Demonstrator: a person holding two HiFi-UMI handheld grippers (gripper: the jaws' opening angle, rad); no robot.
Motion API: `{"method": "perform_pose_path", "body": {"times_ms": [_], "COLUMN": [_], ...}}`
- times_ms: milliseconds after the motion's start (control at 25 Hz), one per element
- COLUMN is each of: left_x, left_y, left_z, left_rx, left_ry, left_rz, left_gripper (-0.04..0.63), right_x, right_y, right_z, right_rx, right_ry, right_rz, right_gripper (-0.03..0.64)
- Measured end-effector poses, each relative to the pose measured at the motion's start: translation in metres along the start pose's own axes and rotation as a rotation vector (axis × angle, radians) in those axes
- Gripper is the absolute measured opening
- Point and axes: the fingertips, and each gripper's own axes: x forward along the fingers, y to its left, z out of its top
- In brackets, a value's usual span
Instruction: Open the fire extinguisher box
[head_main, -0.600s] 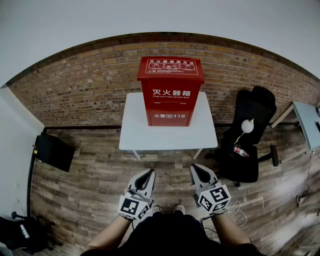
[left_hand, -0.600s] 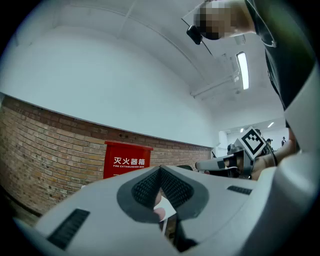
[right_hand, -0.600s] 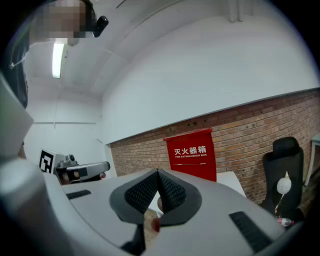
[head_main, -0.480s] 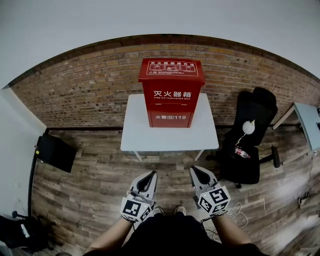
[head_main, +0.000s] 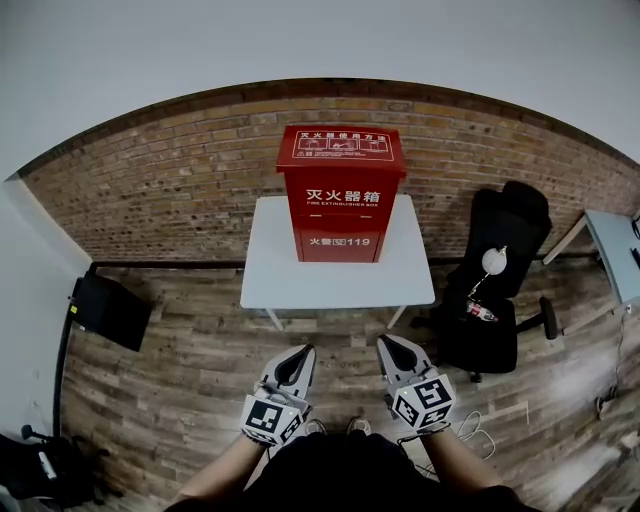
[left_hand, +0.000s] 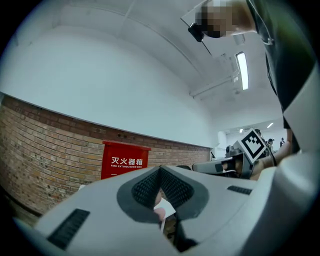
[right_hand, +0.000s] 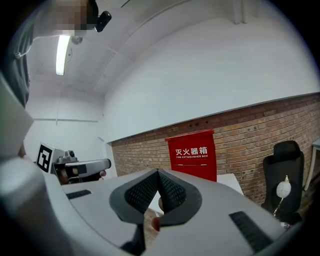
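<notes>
A red fire extinguisher box (head_main: 341, 192) with white print stands shut on a white table (head_main: 338, 272) against the brick wall. It also shows ahead in the left gripper view as the box (left_hand: 125, 160) and in the right gripper view as the box (right_hand: 193, 154). My left gripper (head_main: 303, 352) is held low in front of me, well short of the table, jaws shut with nothing in them. Beside it, my right gripper (head_main: 387, 343) is likewise shut and empty. Both point toward the box.
A black office chair (head_main: 495, 275) with a white object and a bottle on it stands right of the table. A black case (head_main: 108, 308) lies on the wooden floor at the left. A grey desk corner (head_main: 618, 250) is at the far right.
The view has shifted slightly: the box and table sit a little lower in the picture. Both grippers stay shut, low and side by side.
</notes>
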Motion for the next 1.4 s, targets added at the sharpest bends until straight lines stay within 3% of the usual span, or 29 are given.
{"method": "perform_pose_path", "body": {"times_ms": [360, 840, 1400], "left_x": [-0.006, -0.015, 0.035], "left_y": [0.022, 0.049, 0.085], "left_z": [0.01, 0.001, -0.014], "left_rx": [0.008, -0.004, -0.012], "left_ry": [-0.017, 0.021, 0.044], "left_rz": [-0.016, -0.046, -0.048], "left_gripper": [0.048, 0.048, 0.048], "right_x": [0.016, 0.021, 0.06], "right_y": [0.014, 0.035, -0.017], "right_z": [0.008, -0.002, -0.011], "right_rx": [0.009, 0.028, 0.048], "right_ry": [-0.023, -0.022, -0.016], "right_rz": [-0.028, -0.094, -0.128], "right_gripper": [0.018, 0.018, 0.018]}}
